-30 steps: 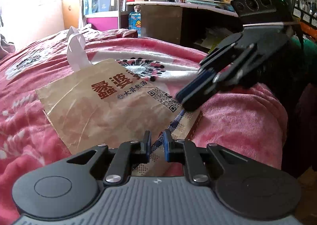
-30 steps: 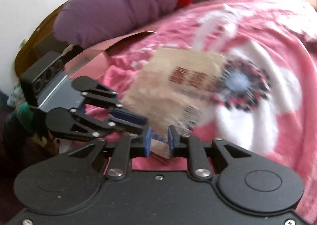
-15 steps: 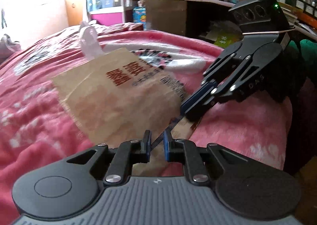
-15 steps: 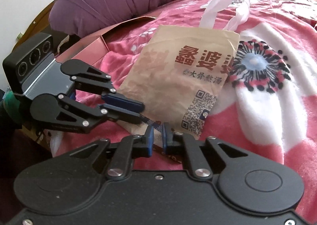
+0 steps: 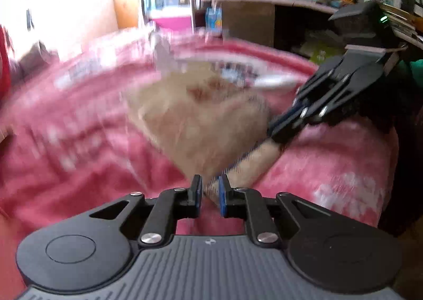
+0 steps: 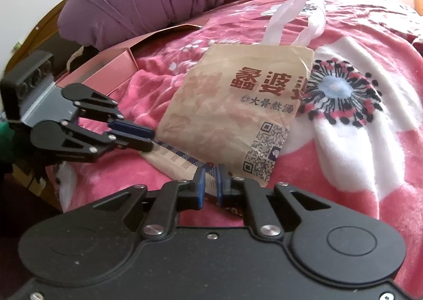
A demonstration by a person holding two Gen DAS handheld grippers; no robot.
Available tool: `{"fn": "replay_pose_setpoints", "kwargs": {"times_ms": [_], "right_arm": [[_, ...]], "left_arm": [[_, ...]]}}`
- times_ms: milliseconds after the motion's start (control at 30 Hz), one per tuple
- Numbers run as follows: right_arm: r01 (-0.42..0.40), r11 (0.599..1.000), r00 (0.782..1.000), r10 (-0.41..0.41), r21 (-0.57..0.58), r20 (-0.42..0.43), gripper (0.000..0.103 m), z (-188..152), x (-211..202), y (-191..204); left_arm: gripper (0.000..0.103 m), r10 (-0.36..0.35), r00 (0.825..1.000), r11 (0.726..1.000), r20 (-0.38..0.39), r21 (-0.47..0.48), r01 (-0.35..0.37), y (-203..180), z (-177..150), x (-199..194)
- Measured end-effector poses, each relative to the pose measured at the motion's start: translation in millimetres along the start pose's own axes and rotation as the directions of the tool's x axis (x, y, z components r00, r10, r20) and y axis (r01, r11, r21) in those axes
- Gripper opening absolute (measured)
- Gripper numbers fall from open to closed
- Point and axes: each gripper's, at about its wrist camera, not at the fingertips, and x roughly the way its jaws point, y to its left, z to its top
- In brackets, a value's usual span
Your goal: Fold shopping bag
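Both my left gripper (image 6: 148,138) and right gripper (image 6: 210,183) pinched the shopping bag (image 6: 232,114) bottom edge — thin grips, so a jerk could have slipped it

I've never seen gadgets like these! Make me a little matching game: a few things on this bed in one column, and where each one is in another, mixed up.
Things:
1. Tan paper shopping bag
2. White ribbon handles
3. Purple padded quilt
4. Left gripper

Places:
A. bunched at the bed's far edge
B. at the bag's far end, away from the grippers
C. clamped on the bag's near bottom edge
D. lying on the pink flowered blanket

Pairs: 1-D, 2-B, 3-A, 4-C
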Motion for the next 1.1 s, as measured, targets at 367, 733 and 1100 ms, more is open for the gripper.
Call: {"fn": "replay_pose_setpoints", "kwargs": {"times_ms": [367,733,1100], "right_arm": [[0.014,0.998,1.000,-0.014,-0.057,0.010,0.005,-2,4,4],[-0.045,0.996,0.999,0.045,-0.081,0.003,0.004,-3,1,-5],[-0.003,0.995,1.000,0.002,-0.098,-0.007,0.005,-2,3,4]], "left_arm": [[0.012,-0.095,0.995,0.996,-0.021,-0.006,0.094,-18,5,50],[0.012,-0.114,0.991,0.993,-0.065,0.009,0.114,1,-9,35],[0.014,-0.017,0.998,0.951,-0.063,0.308,0.036,-36,-15,12]]}}
